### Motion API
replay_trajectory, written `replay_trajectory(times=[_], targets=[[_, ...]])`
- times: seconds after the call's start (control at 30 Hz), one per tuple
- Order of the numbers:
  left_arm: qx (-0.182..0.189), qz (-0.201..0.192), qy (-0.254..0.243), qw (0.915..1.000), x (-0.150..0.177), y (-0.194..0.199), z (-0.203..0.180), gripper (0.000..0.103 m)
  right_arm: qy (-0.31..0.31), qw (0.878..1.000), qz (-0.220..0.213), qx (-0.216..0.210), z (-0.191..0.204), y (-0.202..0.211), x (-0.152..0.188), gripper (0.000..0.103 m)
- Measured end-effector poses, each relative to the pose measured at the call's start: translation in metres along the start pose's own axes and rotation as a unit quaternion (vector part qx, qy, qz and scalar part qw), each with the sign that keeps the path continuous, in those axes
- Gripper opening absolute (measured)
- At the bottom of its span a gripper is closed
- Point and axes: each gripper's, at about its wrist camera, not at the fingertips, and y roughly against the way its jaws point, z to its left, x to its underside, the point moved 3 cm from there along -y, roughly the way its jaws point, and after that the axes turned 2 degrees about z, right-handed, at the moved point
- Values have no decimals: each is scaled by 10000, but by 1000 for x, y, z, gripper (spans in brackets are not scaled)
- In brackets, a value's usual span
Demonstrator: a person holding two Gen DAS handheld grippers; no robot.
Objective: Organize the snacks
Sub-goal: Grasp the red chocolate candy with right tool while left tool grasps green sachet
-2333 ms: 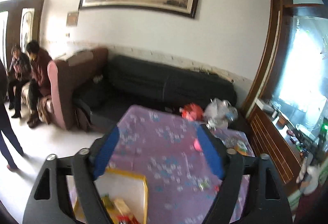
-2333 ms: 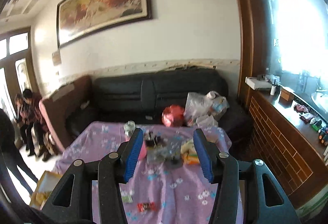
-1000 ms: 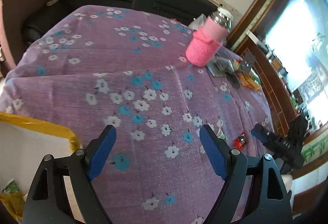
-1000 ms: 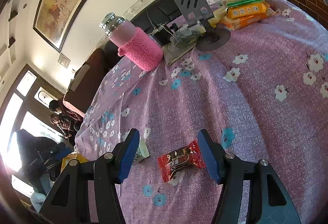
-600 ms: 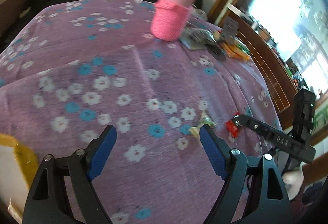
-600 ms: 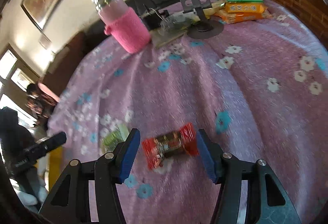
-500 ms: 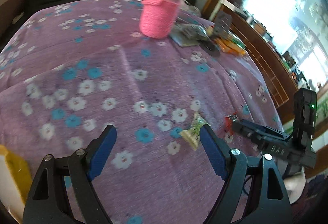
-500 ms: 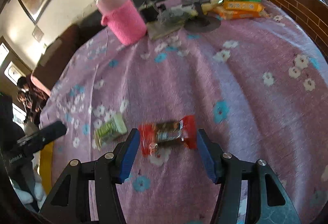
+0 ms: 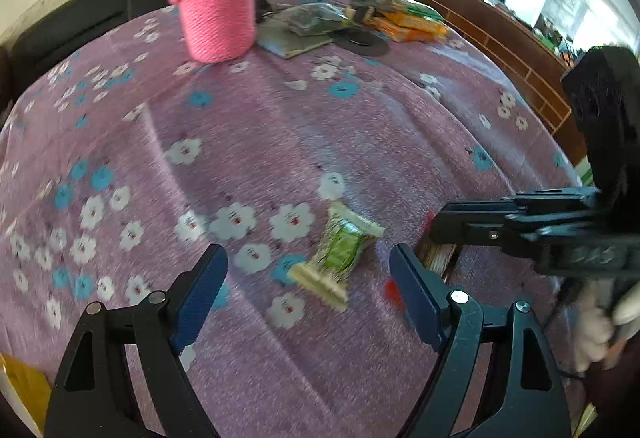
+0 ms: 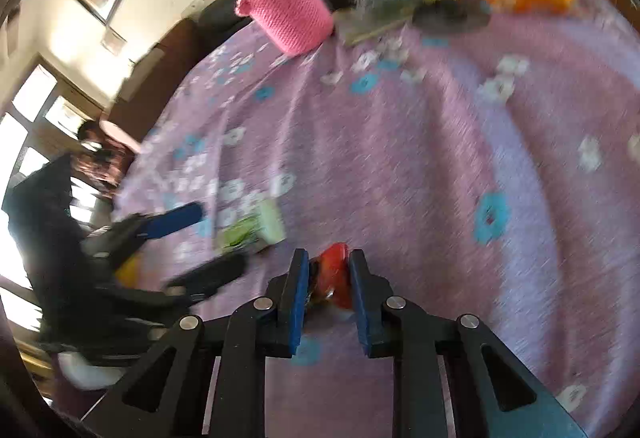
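— Two grippers low over the purple flowered tablecloth [image 9: 360, 125]; what has each got?

— Right gripper [image 10: 328, 278] is clenched on the red-wrapped candy [image 10: 334, 270] at the near edge. Left gripper [image 9: 308, 278] is spread wide, holding nothing, with the green-wrapped candy [image 9: 340, 250] lying flat between its blue pads.

— And farther back?

— Pink knit-sleeved bottle [image 9: 216, 9] upright, with orange snack packets [image 9: 408, 27] to its right.
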Motion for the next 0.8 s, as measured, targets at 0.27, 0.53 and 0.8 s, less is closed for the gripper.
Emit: replay_trajectory(times=[0.27,0.53,0.8], targets=[[-53,135,-500,9986,-5,-14,-21,40,-65,9997,-213,107,-6,5,3,37],[-135,104,-259,9995,4,1,-11,22,168,9996,-97,190,8,0,4,41],[-78,-83,79,9999,21,35,-4,21,294,9975,125,636,26,1,17,41]])
